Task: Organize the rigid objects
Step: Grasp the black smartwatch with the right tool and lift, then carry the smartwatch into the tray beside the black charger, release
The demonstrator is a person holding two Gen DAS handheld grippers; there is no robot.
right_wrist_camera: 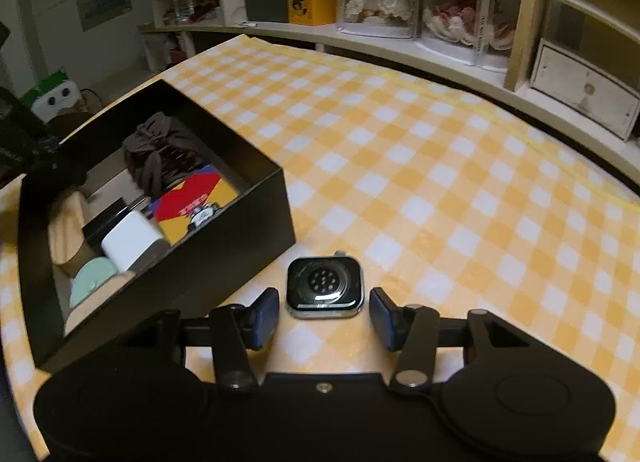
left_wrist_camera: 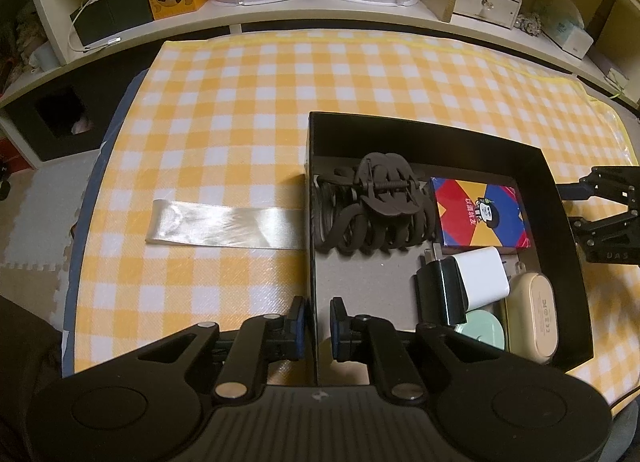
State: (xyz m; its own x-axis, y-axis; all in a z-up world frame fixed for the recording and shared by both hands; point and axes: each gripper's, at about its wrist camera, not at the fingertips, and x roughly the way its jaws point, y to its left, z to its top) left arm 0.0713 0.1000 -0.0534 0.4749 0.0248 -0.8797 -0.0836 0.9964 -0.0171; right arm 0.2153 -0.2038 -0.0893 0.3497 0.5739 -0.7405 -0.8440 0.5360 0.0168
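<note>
The strapless black-backed silver smartwatch body [right_wrist_camera: 325,287] lies sensor side up on the yellow-and-white checked desk [right_wrist_camera: 440,166], just beside the near right corner of the open black cardboard box [right_wrist_camera: 224,254]. In the right wrist view it sits at 12 o'clock from the right tool [right_wrist_camera: 324,316], between the two blue-padded fingertips [right_wrist_camera: 264,316], which stand wide apart and hold nothing.

The step in hand appears to be the pick-up of the watch body. Advance the right tool until the pads flank the two side walls. Close on the metal sides, not on the glass back. Keep the pads low, near the desk, since the case is thin and smooth and may slip.

The watch body is nearly square. Its slightly longer axis runs 12 to 6 o'clock, and a small stub shows at its far edge.

From the watch, the box lies at 10 o'clock. The left tool [left_wrist_camera: 318,320] is narrowly parted astride the box's left wall, apparently gripping nothing.
</note>
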